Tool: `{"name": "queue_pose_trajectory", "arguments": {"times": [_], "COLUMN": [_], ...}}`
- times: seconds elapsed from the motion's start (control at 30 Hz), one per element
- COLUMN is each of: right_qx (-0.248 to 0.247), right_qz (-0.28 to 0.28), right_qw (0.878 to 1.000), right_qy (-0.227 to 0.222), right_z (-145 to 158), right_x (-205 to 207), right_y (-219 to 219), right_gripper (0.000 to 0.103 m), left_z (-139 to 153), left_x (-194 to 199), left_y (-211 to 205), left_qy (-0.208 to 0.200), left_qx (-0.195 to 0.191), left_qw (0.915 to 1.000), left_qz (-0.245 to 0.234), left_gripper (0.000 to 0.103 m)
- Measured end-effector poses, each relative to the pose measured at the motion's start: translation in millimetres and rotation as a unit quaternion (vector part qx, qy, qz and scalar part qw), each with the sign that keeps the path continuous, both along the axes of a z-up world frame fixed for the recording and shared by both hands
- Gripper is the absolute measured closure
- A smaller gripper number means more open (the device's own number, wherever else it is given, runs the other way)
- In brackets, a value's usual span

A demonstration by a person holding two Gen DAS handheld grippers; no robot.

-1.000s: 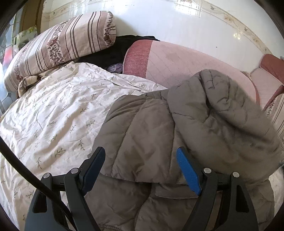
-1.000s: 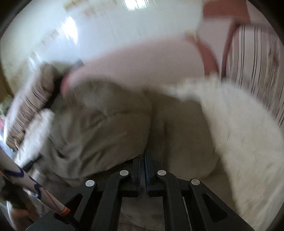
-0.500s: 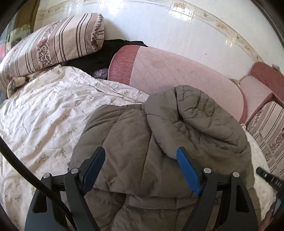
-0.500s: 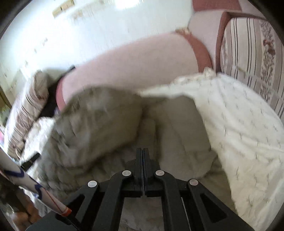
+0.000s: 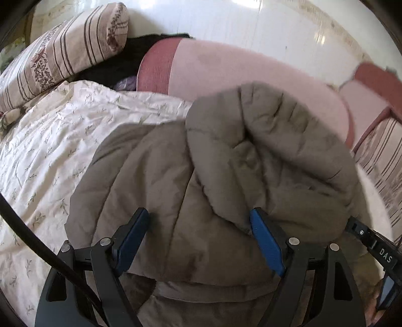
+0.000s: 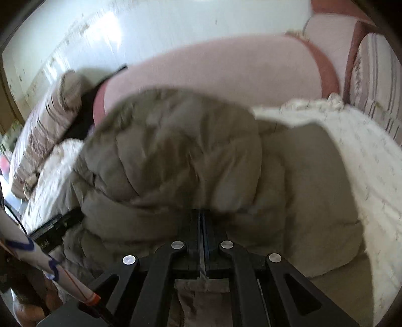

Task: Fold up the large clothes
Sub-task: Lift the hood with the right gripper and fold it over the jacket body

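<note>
Left wrist view: a grey-brown quilted puffer jacket (image 5: 226, 163) lies in a soft heap on a cream bedspread (image 5: 45, 156) printed with small sprigs and creased all over. The jacket's stitched panels are puffy and matt; its rounded hood is flopped over the body, toward the right. Beyond it runs a long pink padded bolster (image 5: 251, 73) with a darker red band, and at far left a striped pillow (image 5: 65, 52) leans on the pale glossy wall (image 5: 251, 22). The left gripper (image 5: 198, 234) stands with its blue-padded jaws wide apart over the near part of the jacket, which bulges between them; the jaws have just been opening and the pads press on nothing. In the blurred right wrist view the right gripper (image 6: 201, 223) has its black fingers closed flat together just before the jacket's fold, with no cloth visibly caught between them
</note>
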State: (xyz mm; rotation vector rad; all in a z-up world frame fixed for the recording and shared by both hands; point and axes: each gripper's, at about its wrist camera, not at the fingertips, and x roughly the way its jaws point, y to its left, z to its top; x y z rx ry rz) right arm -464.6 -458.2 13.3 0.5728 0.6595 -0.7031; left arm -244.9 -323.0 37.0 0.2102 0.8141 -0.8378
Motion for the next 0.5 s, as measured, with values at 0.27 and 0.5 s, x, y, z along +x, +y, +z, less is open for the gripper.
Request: {"name": "queue_pose_trajectory", "arguments": {"times": [0.27, 0.5], "right_qx": [0.028, -0.013], "right_qz": [0.0, -0.017], "right_qw": [1.0, 0.999], "right_qy": [-0.004, -0.033], "right_z": [-8.3, 42.8], "right_x": [-7.8, -33.7], "right_y": [-4.9, 2.6], "right_gripper": [0.101, 0.099], "left_z": [-8.4, -7.8], "left_x": [-2.5, -1.2], "left_y": [0.8, 1.1], "left_qy": [-0.009, -0.008], "left_qx": [0.025, 0.024], "left_qw": [0.9996, 0.9997], "left_qz": [0.001, 0.002], "left_gripper": [0.014, 0.014]}}
